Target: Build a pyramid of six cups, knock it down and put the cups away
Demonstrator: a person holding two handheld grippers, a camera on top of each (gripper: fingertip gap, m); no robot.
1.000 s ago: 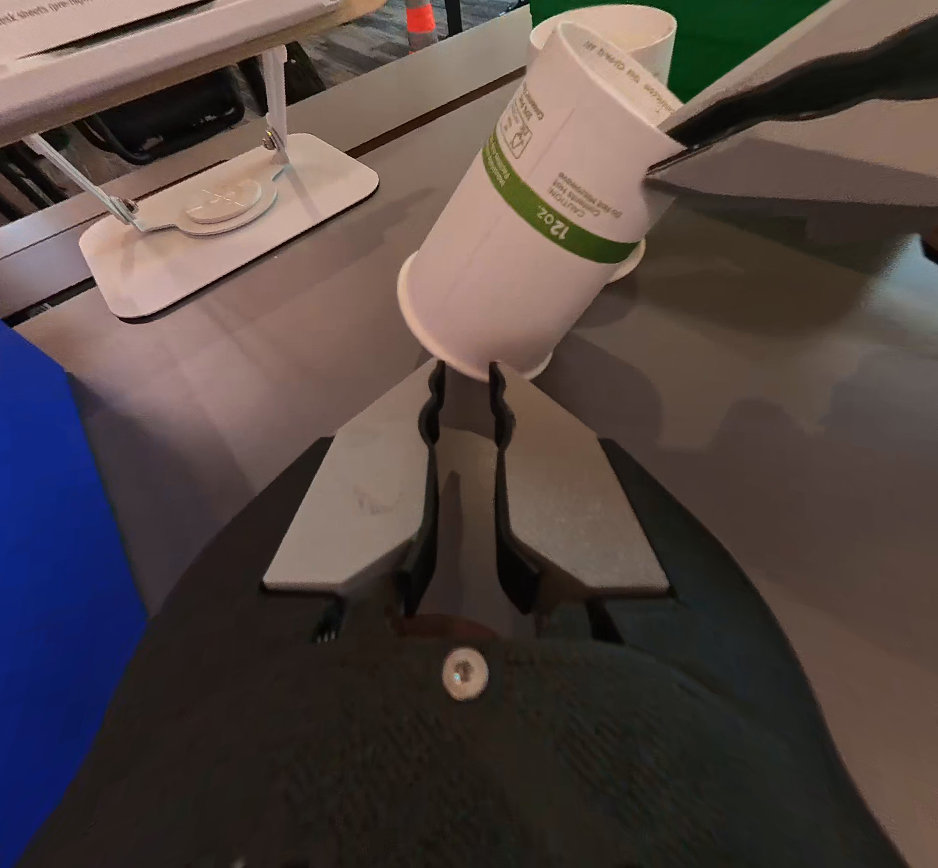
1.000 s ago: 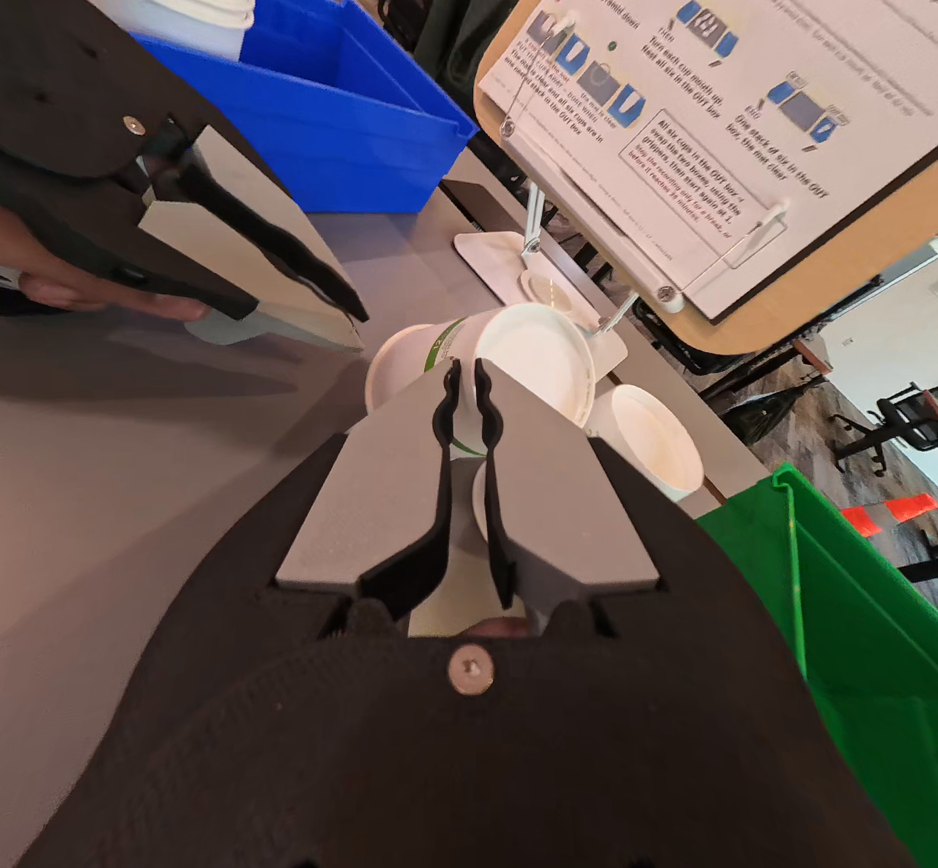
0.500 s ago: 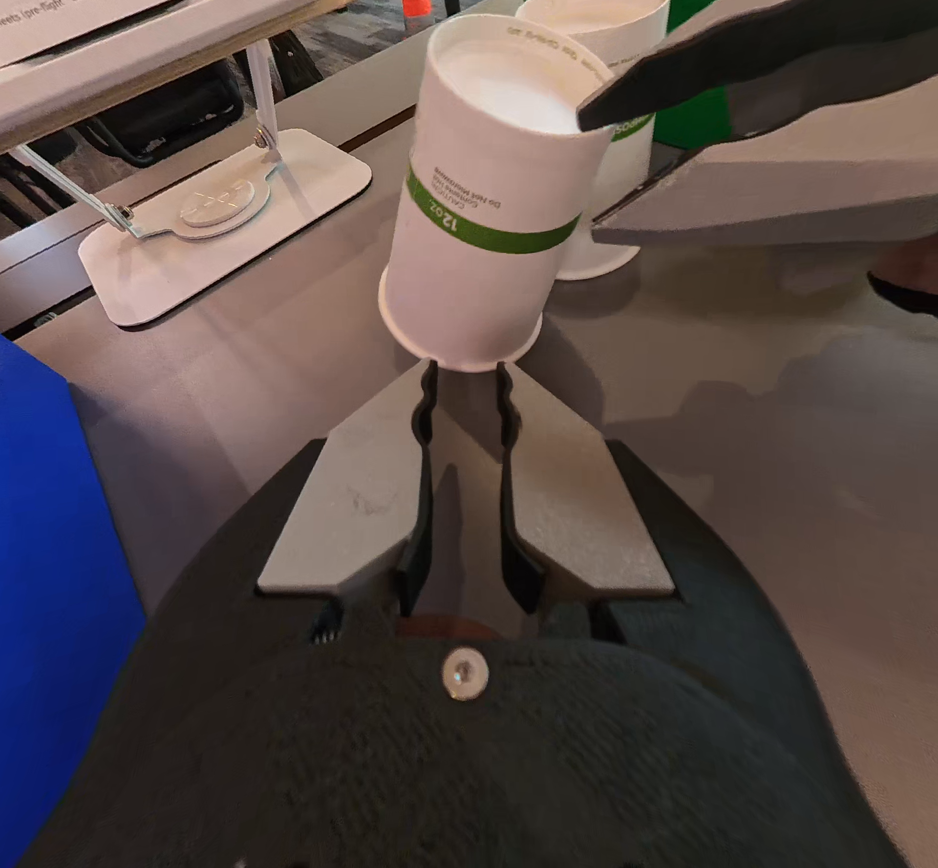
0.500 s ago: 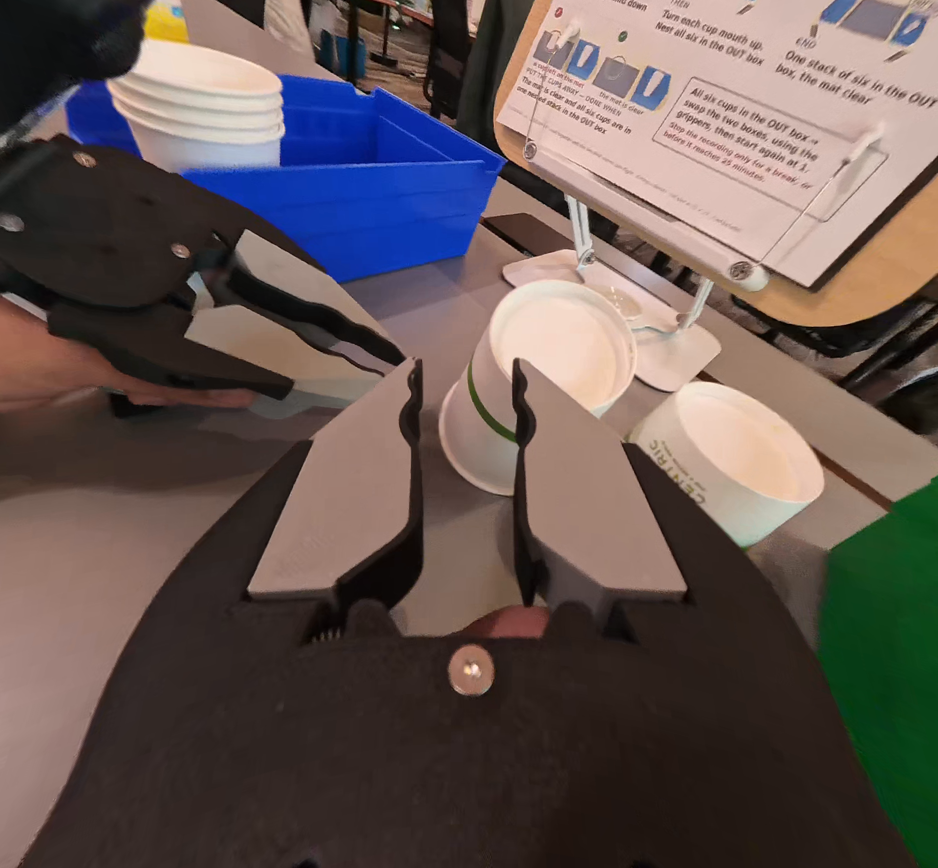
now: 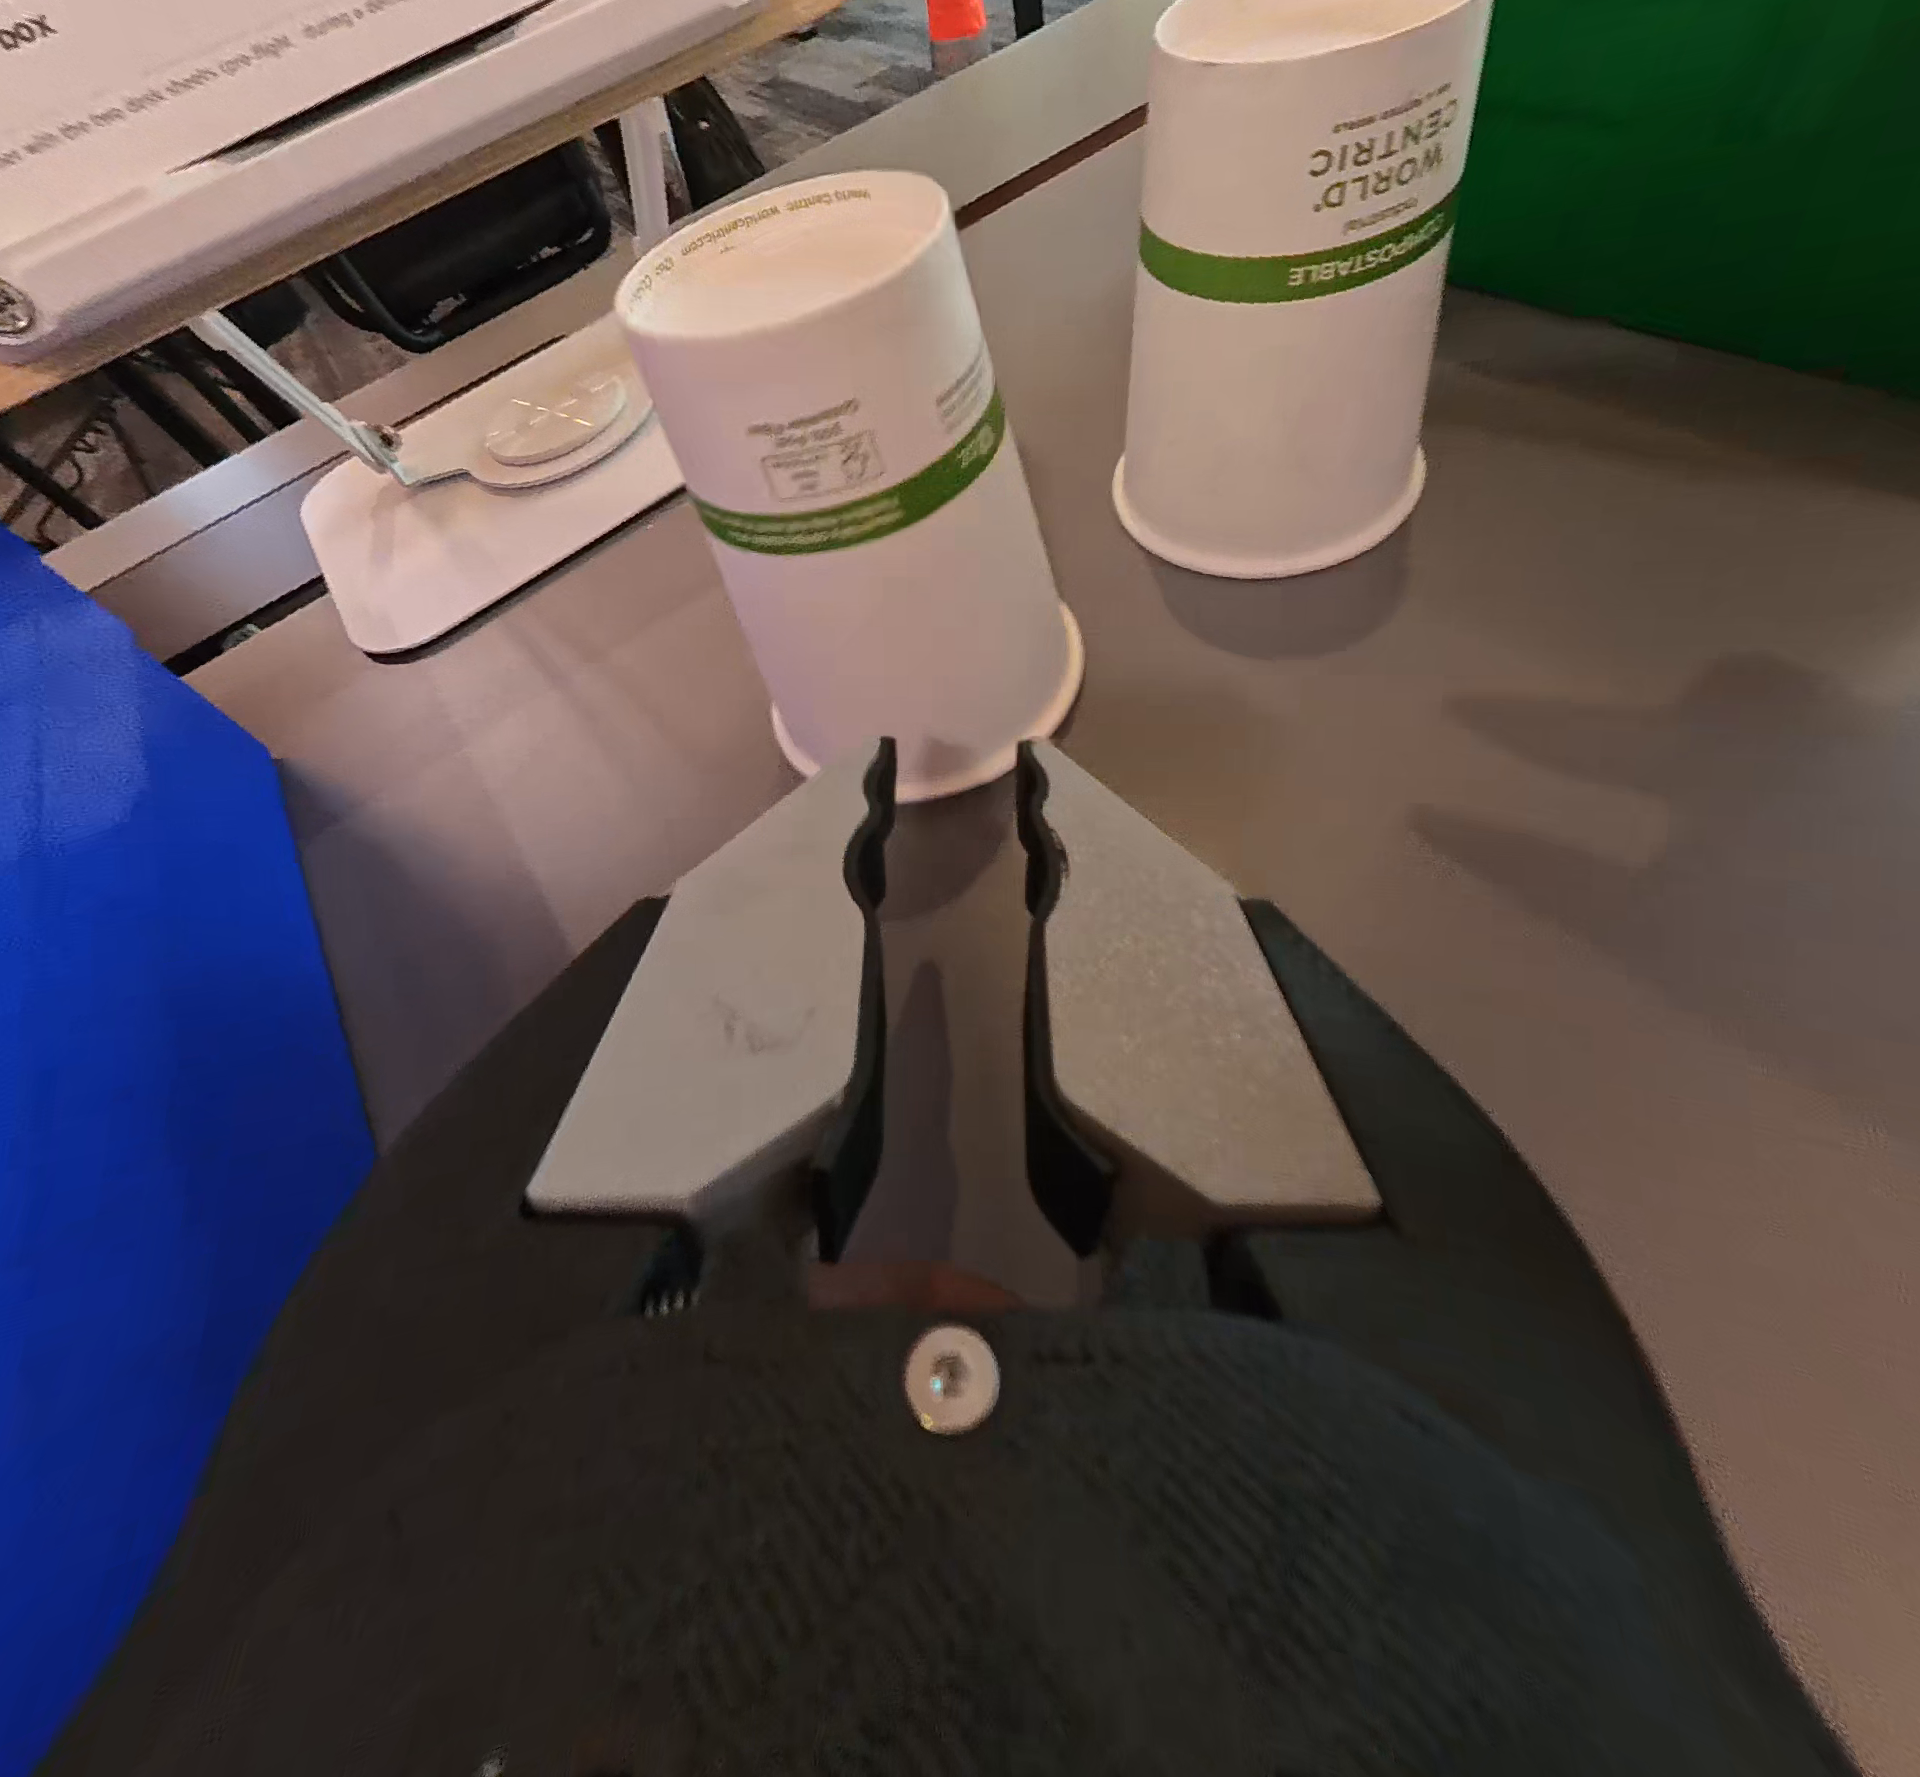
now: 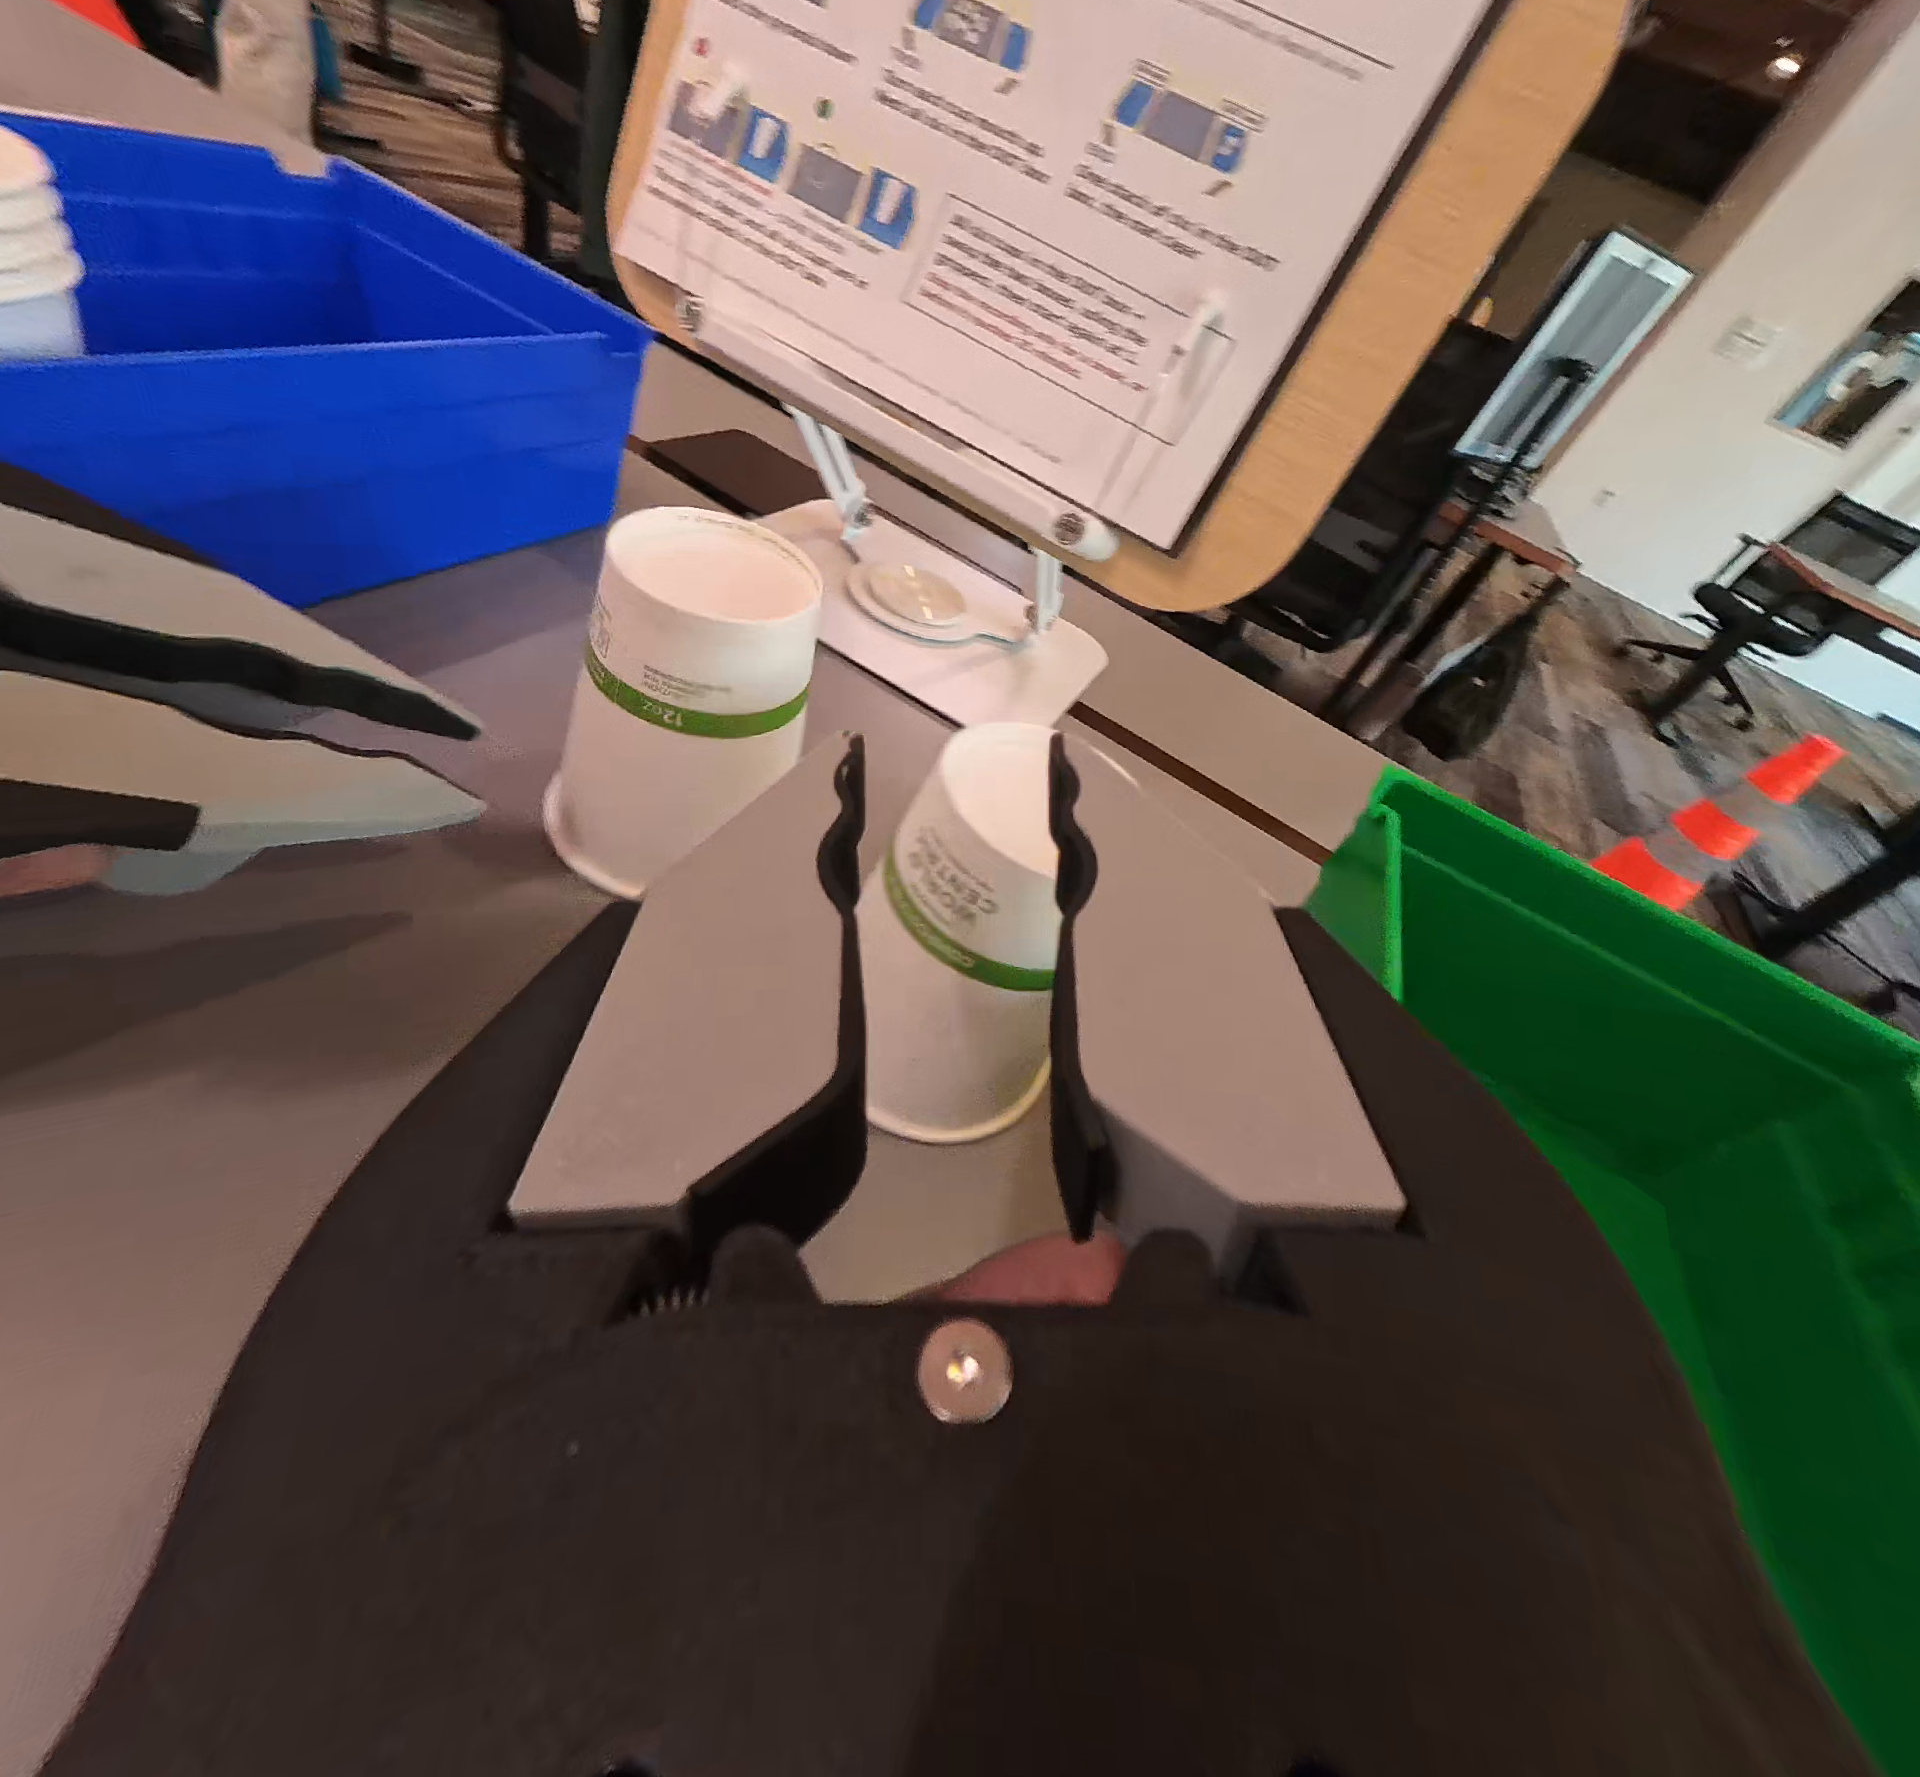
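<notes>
Two white paper cups with green bands stand mouth-down on the grey table. The near cup point(image 5: 873, 522) leans slightly, and its rim is just beyond the tips of my left gripper point(image 5: 951, 771). That gripper is a little open and empty. The far cup point(image 5: 1288, 273) stands beside the green bin. In the right wrist view my right gripper point(image 6: 951, 761) is open and empty. The far cup point(image 6: 966, 979) shows through its gap, not gripped. The other cup point(image 6: 686, 688) is left of it, with the left gripper point(image 6: 312, 719) beside it.
A blue bin point(image 6: 312, 397) at the left holds a stack of white cups point(image 6: 31, 241). A green bin point(image 6: 1662, 1104) stands at the right. An instruction board on a metal stand point(image 6: 966, 626) is behind the cups. Chairs and orange cones are beyond the table. The left gripper's tips are roughly 15 cm from the right gripper's.
The right gripper let go of the tilted cup, opened wider and drew back toward the green bin. That cup now stands mouth-down on the table. The left gripper has hardly moved.
</notes>
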